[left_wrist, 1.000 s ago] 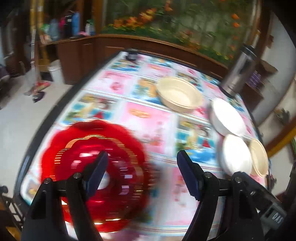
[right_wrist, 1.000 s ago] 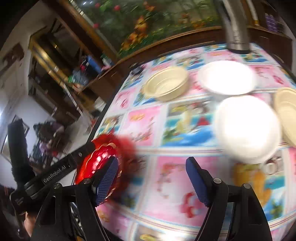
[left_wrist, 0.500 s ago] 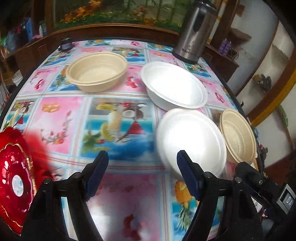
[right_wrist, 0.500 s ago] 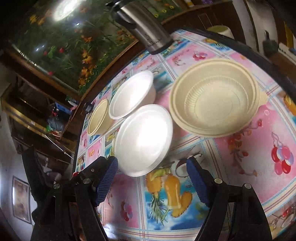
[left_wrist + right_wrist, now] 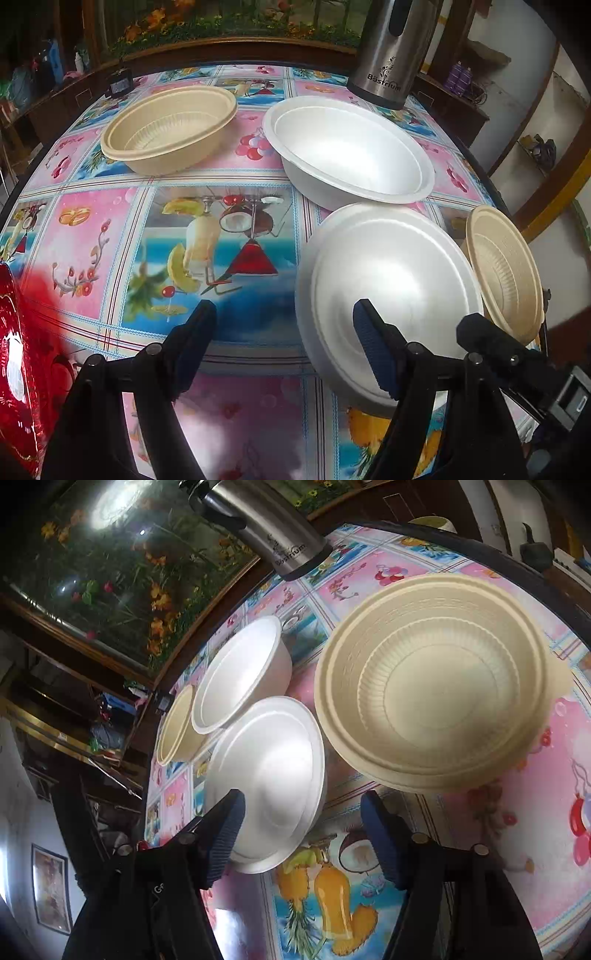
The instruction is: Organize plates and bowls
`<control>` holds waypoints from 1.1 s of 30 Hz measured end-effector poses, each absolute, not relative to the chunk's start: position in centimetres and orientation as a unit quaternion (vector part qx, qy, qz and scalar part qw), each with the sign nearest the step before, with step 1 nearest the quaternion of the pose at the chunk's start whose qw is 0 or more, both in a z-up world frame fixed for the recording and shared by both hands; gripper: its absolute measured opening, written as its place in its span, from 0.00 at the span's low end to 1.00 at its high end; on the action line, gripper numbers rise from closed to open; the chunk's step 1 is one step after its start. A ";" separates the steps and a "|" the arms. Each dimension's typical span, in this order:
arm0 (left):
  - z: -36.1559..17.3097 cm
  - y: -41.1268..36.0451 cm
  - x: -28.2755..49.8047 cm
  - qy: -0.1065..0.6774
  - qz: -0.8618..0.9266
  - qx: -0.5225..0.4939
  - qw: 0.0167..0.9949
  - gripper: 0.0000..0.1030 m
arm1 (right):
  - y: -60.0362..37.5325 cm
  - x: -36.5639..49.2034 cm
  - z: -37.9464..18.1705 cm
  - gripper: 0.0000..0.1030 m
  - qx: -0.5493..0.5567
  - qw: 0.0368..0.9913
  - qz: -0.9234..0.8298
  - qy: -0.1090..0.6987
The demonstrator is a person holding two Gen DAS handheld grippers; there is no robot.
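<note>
A lived-in home, likely a dining room. A round table (image 5: 92,206) under a bright fruit-print oilcloth carries disposable bowls (image 5: 170,129) and a steel thermos (image 5: 391,48). Dark wood cabinets (image 5: 51,107) crowded with bottles, a flower mural (image 5: 122,565) and a framed picture (image 5: 50,890) stand around it.

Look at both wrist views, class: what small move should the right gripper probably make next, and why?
Probably ease the right gripper forward until its fingers straddle the near rim of the upside-down white bowl, then close. Its fingers have just been closing with nothing between them, and that bowl lies nearest, beside the cream bowl and the upright white bowl it could pair with.
</note>
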State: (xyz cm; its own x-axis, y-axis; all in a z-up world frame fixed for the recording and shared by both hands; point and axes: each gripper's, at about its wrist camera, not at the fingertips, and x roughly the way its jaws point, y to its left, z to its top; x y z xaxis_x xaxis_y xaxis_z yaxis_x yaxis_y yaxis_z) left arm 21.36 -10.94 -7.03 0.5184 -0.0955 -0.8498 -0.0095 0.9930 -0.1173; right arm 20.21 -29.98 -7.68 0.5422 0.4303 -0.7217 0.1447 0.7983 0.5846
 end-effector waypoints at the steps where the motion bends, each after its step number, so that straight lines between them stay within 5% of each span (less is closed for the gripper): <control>1: -7.2 -11.0 21.4 0.490 -0.025 -0.053 0.870 0.74 | -29.8 20.3 -7.8 0.57 0.304 0.824 0.085 0.471; 4: -7.6 -11.1 21.7 0.498 -0.022 -0.052 0.865 0.72 | -29.4 20.8 -8.2 0.48 0.295 0.825 0.078 0.476; 6: -8.2 -11.3 21.8 0.505 -0.019 -0.042 0.862 0.54 | -29.1 21.1 -8.6 0.35 0.283 0.826 0.070 0.482; 9: -8.2 -11.6 21.4 0.499 -0.027 -0.030 0.865 0.41 | -28.8 20.9 -8.8 0.19 0.281 0.826 0.075 0.483; 11: -7.9 -12.1 21.1 0.499 -0.035 -0.022 0.866 0.17 | -28.3 20.6 -8.6 0.15 0.274 0.829 0.081 0.481; 33: -6.2 -9.9 16.0 0.472 -0.030 -0.017 0.881 0.16 | -25.3 16.0 -6.5 0.12 0.220 0.851 0.096 0.468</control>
State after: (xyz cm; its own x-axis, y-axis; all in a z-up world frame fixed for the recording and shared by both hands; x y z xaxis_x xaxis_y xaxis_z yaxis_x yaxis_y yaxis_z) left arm 16.02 -9.94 -6.25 0.5522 -0.0688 -0.8309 0.0370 0.9976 -0.0580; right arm 15.98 -25.26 -6.55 0.5439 0.3685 -0.7539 0.0424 0.8852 0.4632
